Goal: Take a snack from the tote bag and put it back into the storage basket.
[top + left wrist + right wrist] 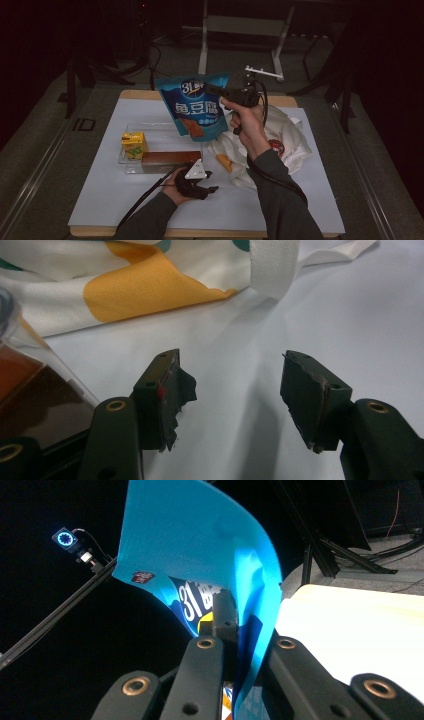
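Blue snack pouch [195,107] marked "3L", pinched by right gripper [220,91]

Dim room, black surroundings, lit white tabletop, soft close-up blur

The blue snack pouch [196,106], upper middle of the high view, carries "3L" in white above large white characters 鱼豆腐. In the right gripper view's centre the pouch [200,540] shows "31", probably the same logo, partly hidden.
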Tool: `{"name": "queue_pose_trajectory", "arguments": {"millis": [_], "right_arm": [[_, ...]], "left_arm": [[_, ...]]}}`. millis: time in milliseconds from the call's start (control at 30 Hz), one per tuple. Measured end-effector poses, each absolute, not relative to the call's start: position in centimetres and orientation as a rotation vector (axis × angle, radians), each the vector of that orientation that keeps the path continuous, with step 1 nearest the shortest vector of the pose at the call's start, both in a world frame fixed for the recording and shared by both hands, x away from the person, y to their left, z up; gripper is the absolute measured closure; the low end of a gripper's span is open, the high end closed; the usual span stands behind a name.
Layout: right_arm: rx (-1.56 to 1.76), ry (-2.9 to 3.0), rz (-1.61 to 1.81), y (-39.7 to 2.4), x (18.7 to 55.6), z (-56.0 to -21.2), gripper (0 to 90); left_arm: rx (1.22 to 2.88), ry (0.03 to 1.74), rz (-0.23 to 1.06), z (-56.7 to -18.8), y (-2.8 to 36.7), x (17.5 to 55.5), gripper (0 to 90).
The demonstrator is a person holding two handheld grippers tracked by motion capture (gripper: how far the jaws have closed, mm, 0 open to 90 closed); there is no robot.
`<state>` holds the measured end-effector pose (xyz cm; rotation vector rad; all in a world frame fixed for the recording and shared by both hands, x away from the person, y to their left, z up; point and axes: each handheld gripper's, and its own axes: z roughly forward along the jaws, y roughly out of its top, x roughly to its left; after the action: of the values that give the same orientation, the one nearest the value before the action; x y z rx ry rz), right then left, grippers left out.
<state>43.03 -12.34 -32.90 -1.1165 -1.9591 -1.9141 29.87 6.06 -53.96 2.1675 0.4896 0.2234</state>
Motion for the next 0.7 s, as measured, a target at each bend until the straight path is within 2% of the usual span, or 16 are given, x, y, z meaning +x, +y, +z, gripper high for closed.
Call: {"name": "queue_pose_trajectory", "arguments": {"millis": [700], "right_arm": [[-1.101,-1.933,-1.906,-11.0,43.5,-33.0,88.4]], "left_arm": [[2.167,0.488,0.222,-54.0,6.1,29.9,42.1]]}}
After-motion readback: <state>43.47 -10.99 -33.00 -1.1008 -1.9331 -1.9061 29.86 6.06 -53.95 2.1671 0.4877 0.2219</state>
